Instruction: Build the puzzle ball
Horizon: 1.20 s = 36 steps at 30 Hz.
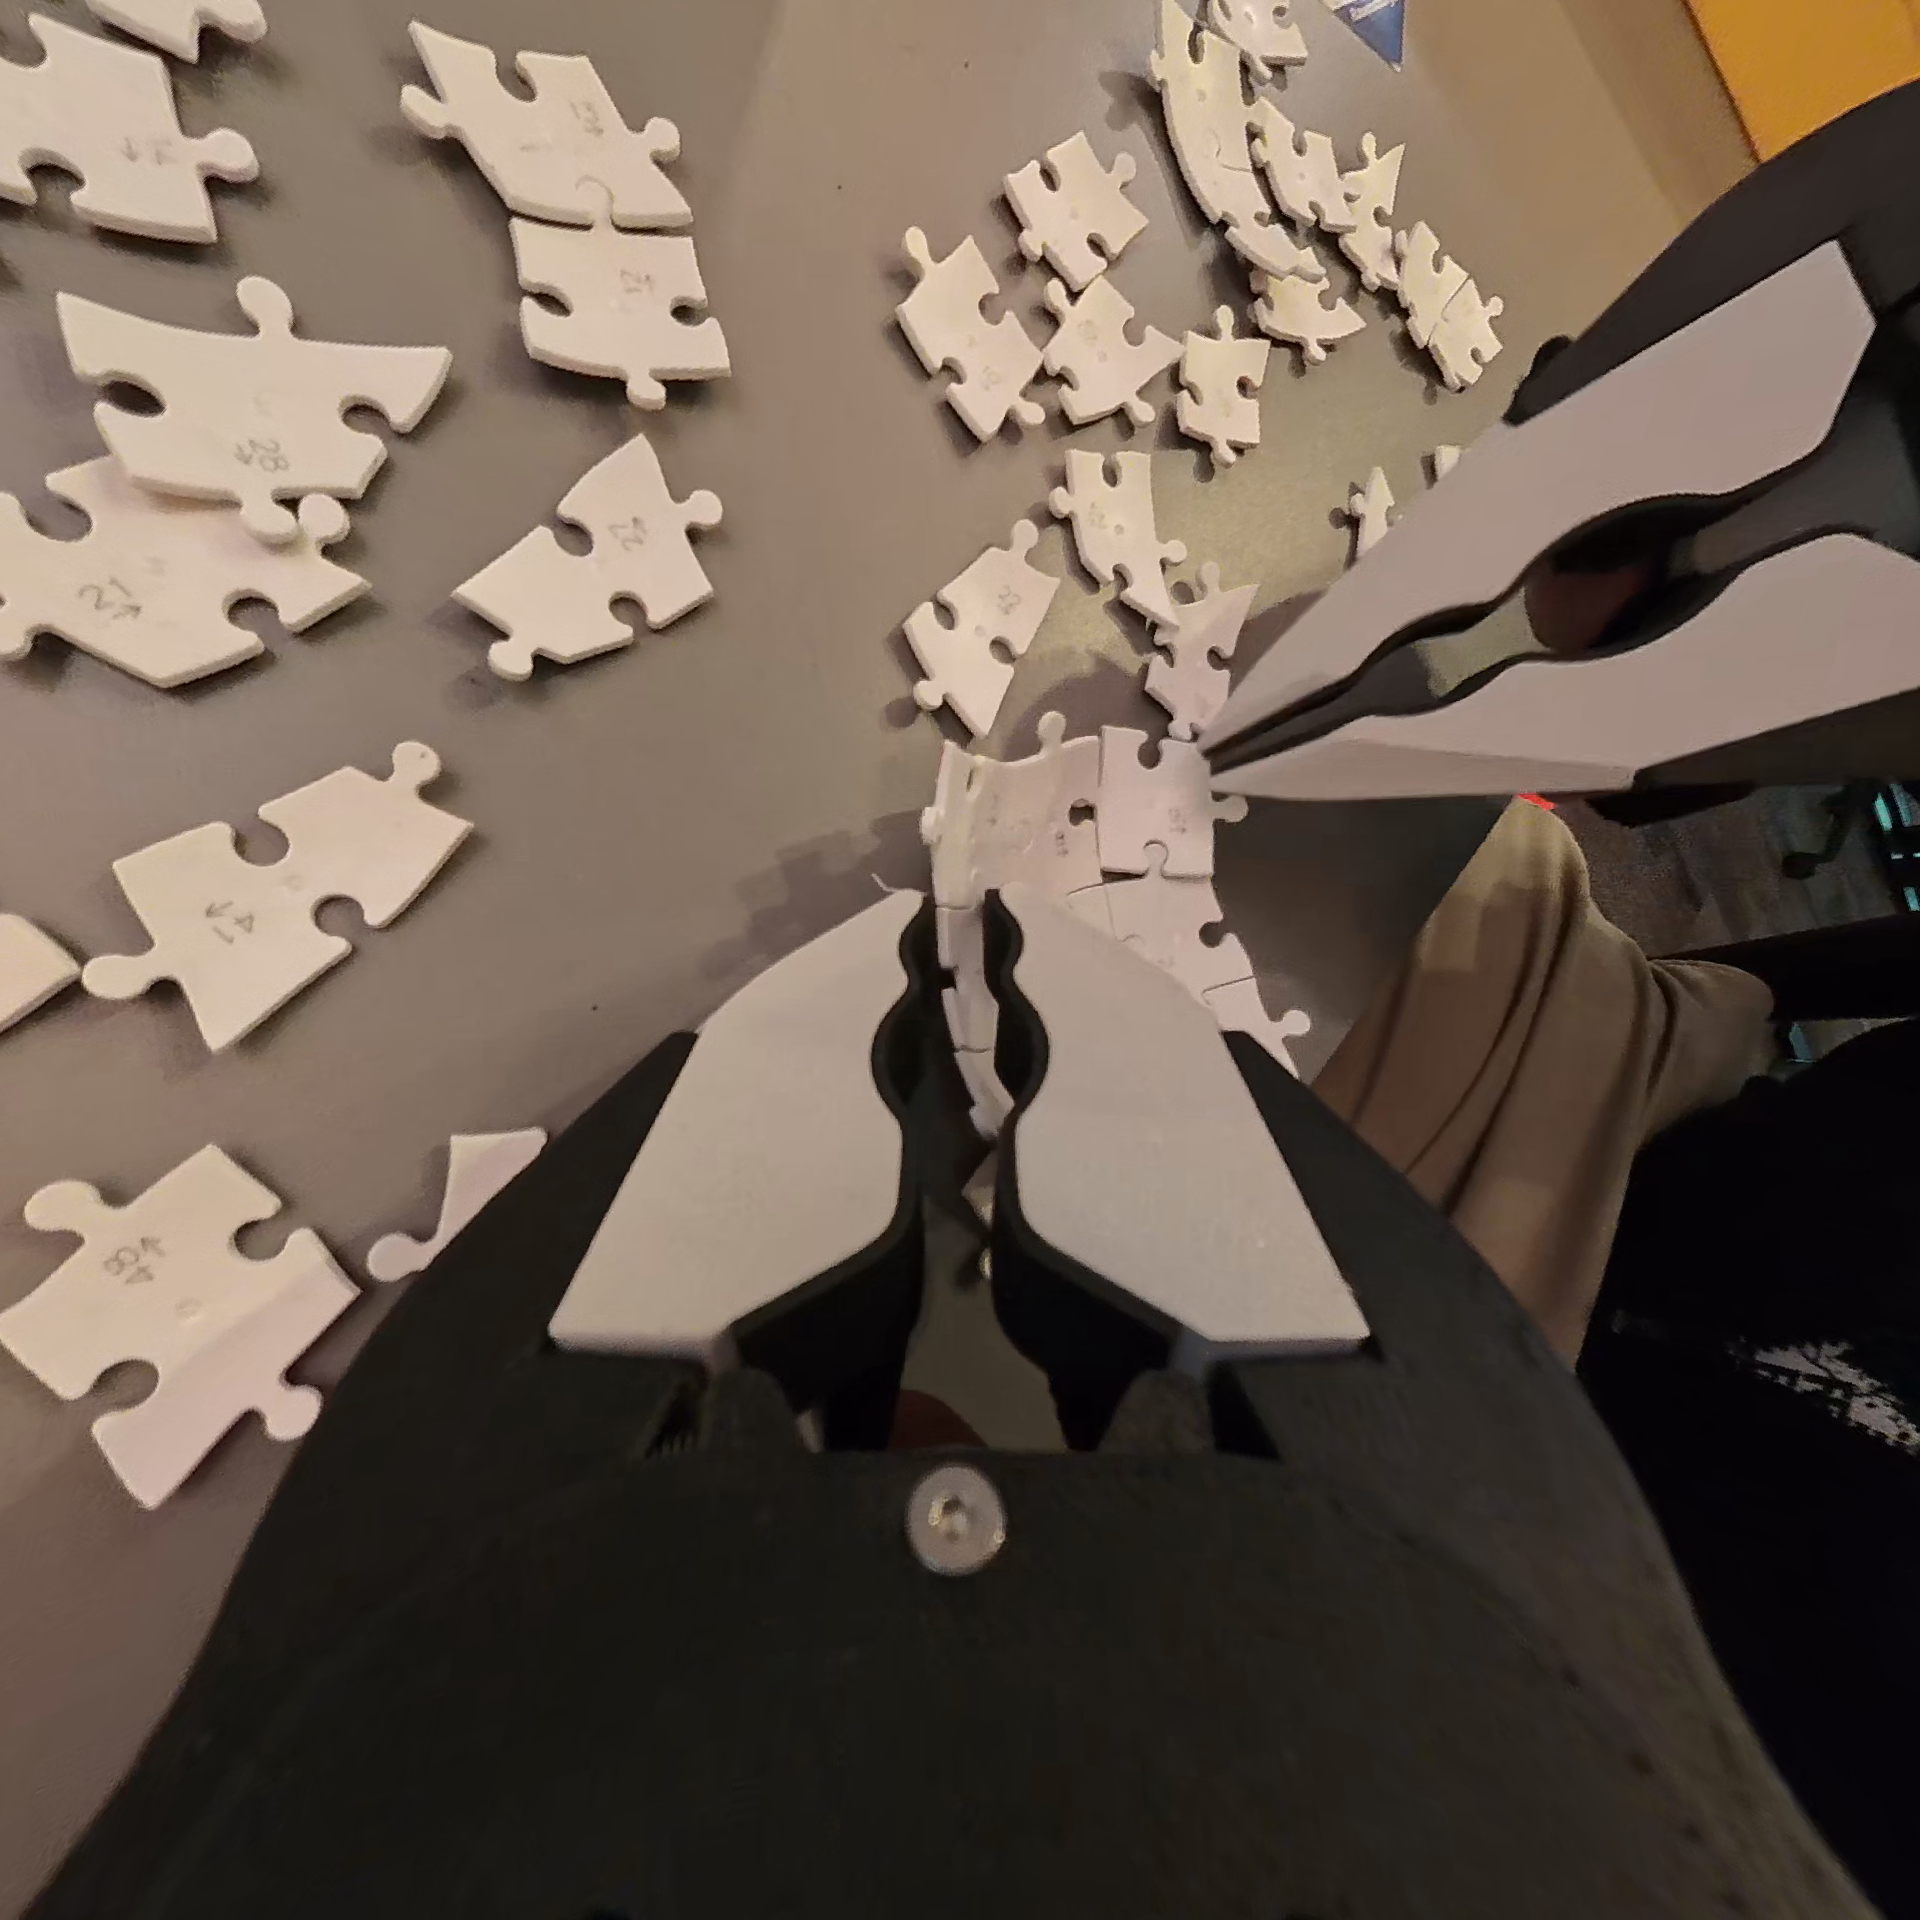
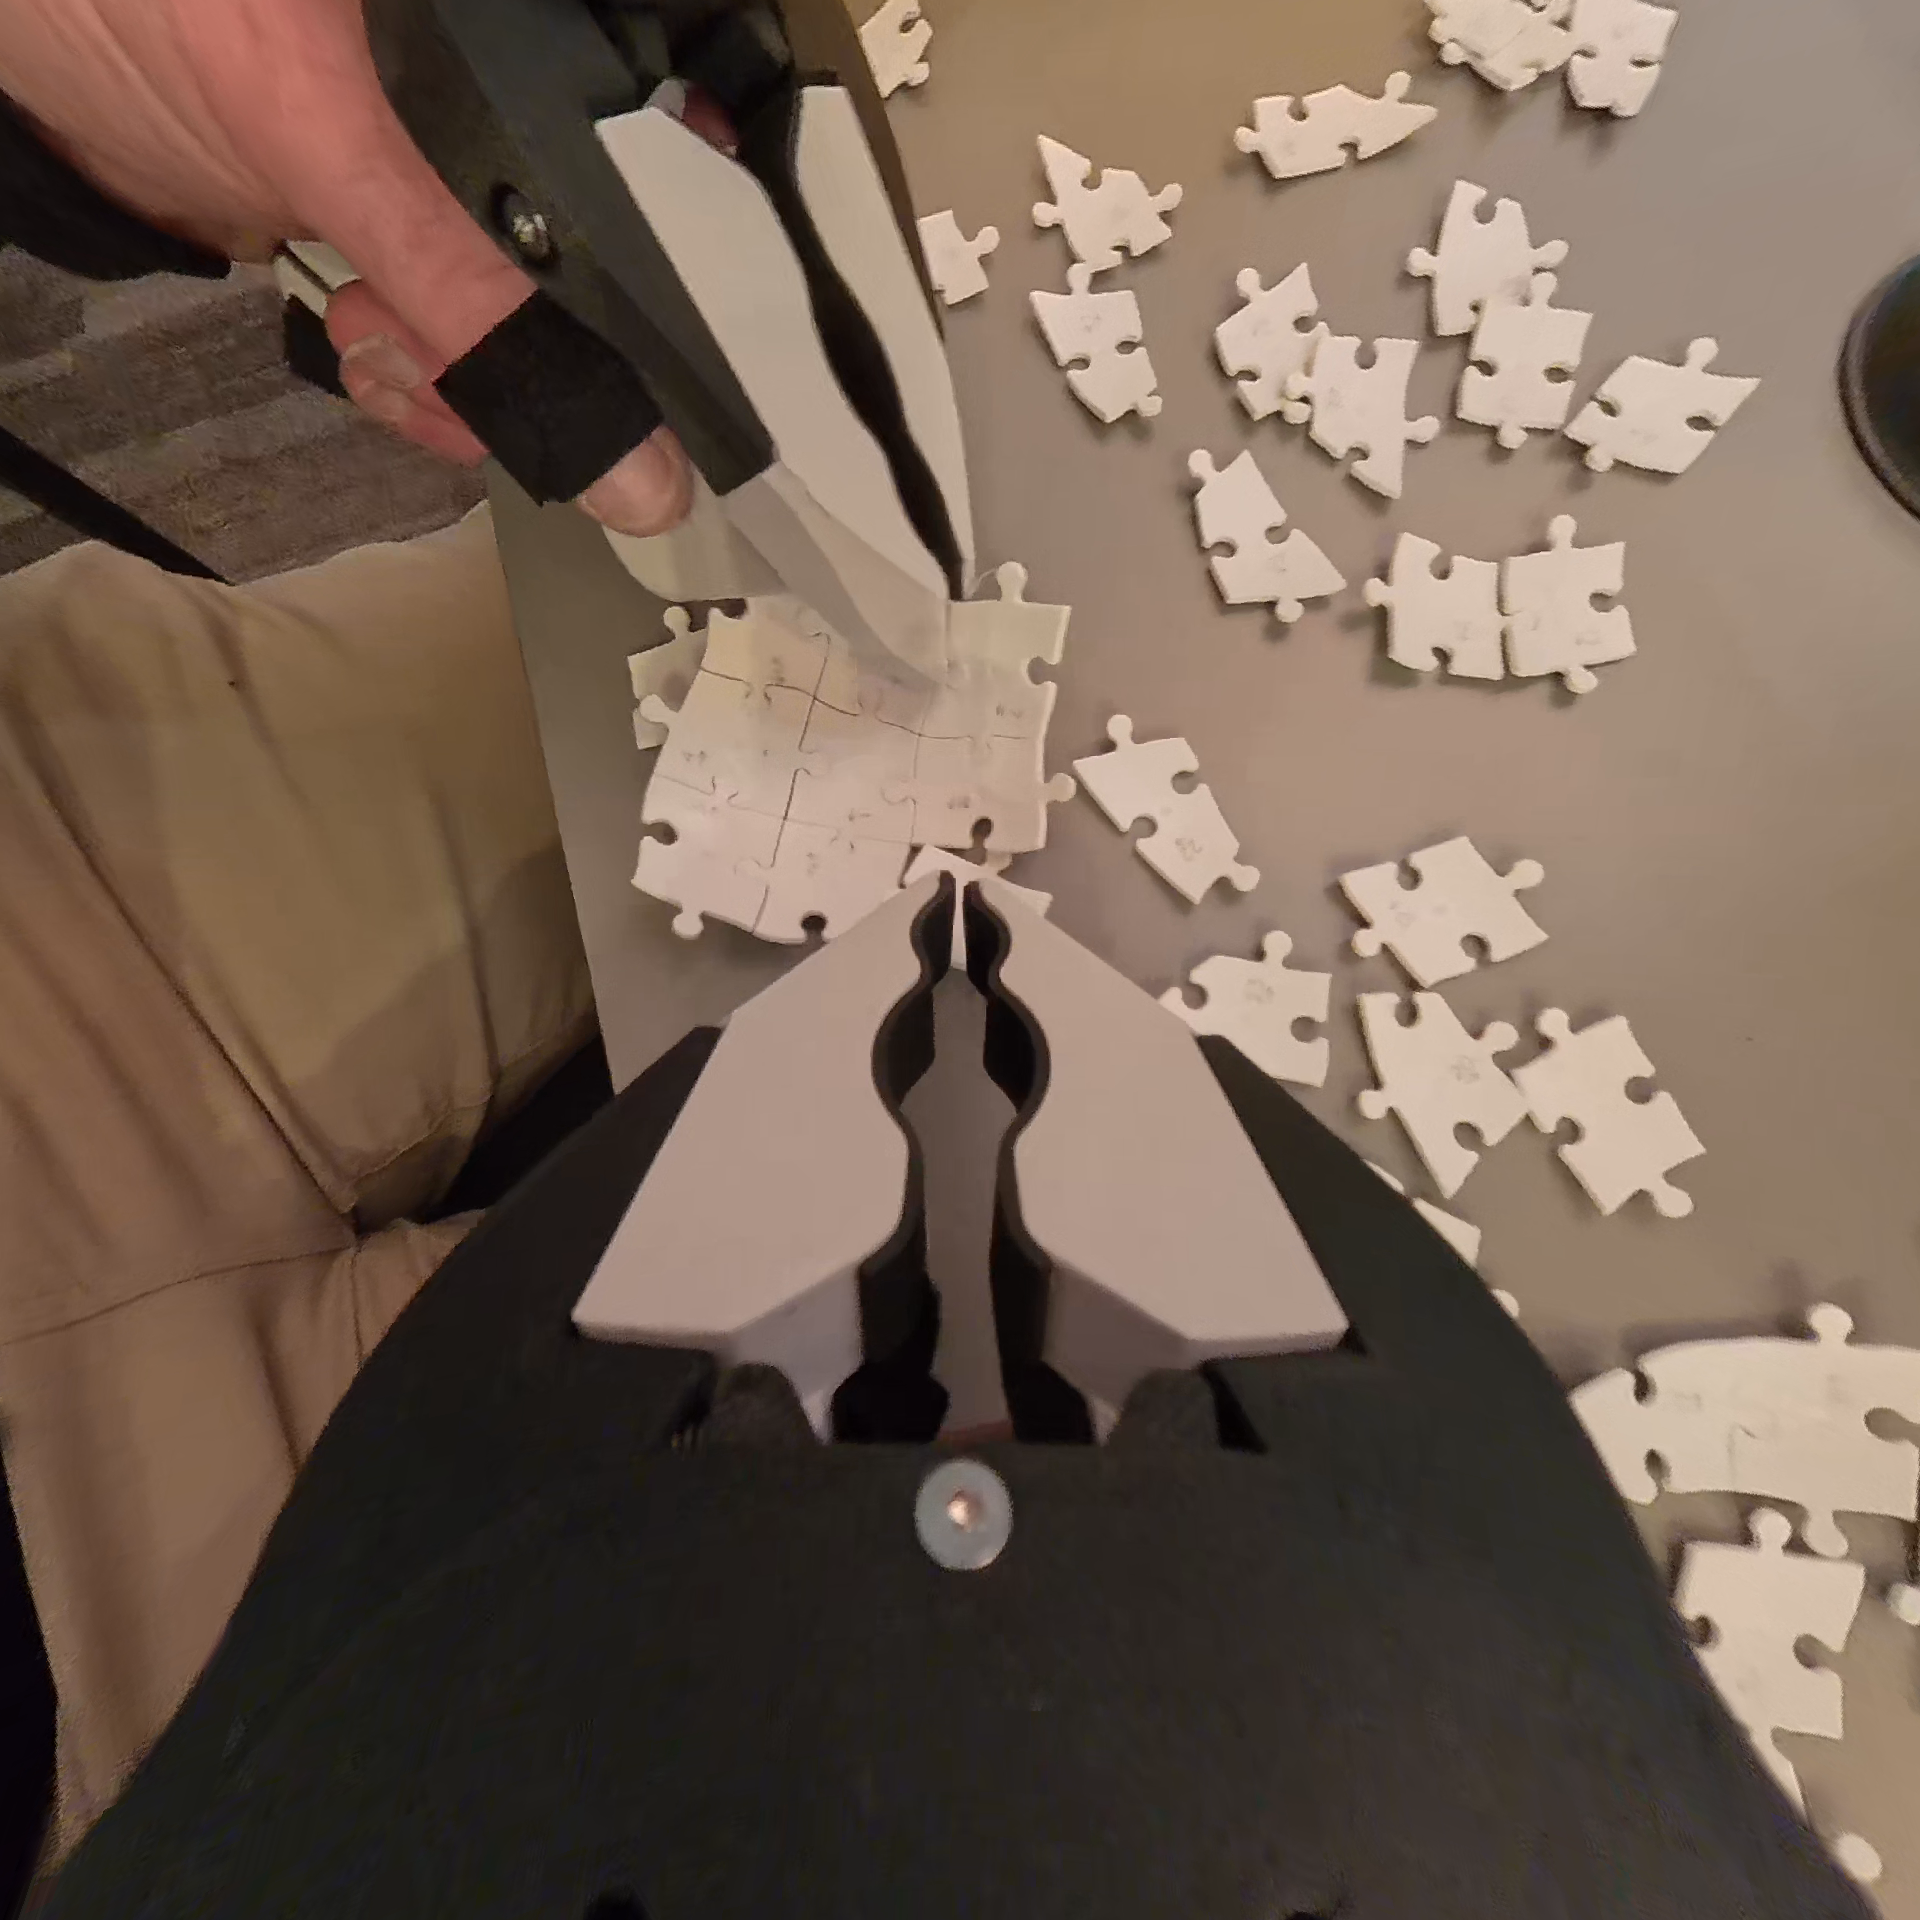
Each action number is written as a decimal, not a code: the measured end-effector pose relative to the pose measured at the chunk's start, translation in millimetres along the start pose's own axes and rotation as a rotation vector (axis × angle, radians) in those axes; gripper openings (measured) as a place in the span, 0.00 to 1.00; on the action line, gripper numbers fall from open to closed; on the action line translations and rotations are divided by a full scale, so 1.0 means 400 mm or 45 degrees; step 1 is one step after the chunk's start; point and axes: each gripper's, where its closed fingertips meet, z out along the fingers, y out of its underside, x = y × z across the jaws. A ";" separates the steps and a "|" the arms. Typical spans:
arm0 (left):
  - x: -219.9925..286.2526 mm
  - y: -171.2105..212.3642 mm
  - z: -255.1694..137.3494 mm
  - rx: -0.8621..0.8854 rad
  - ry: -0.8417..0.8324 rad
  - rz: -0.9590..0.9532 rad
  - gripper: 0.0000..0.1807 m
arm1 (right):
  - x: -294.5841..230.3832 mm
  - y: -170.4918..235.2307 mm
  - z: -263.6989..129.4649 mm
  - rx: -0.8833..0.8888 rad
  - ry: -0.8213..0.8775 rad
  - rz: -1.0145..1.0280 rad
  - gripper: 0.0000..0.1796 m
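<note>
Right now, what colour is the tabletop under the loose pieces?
Plain grey tabletop, clearest in the left wrist view.

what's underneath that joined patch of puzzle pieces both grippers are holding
Under the joined patch, held by the left gripper and right gripper, only the grey table's edge shows; anything directly beneath is covered.

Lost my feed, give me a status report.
Left gripper shut on the joined puzzle section. Right gripper shut, pinching its edge. Loose pieces on the table, none blocking.

I see a curved white patch of joined puzzle pieces [image 2: 831, 769] pinched on edge between my left claw's tips, just ahead of my right claw; loose white pieces [image 2: 1475, 364] lie flat beyond.
</note>
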 end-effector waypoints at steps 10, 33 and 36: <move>0.002 -0.003 0.002 -0.018 -0.016 0.030 0.04 | 0.001 0.021 0.014 -0.077 0.038 -0.059 0.00; 0.002 -0.005 0.002 -0.043 -0.044 0.070 0.04 | -0.003 0.057 0.019 -0.186 0.050 -0.085 0.14; 0.000 -0.005 0.001 -0.044 -0.043 0.070 0.04 | -0.009 0.056 0.019 -0.176 0.034 -0.131 0.11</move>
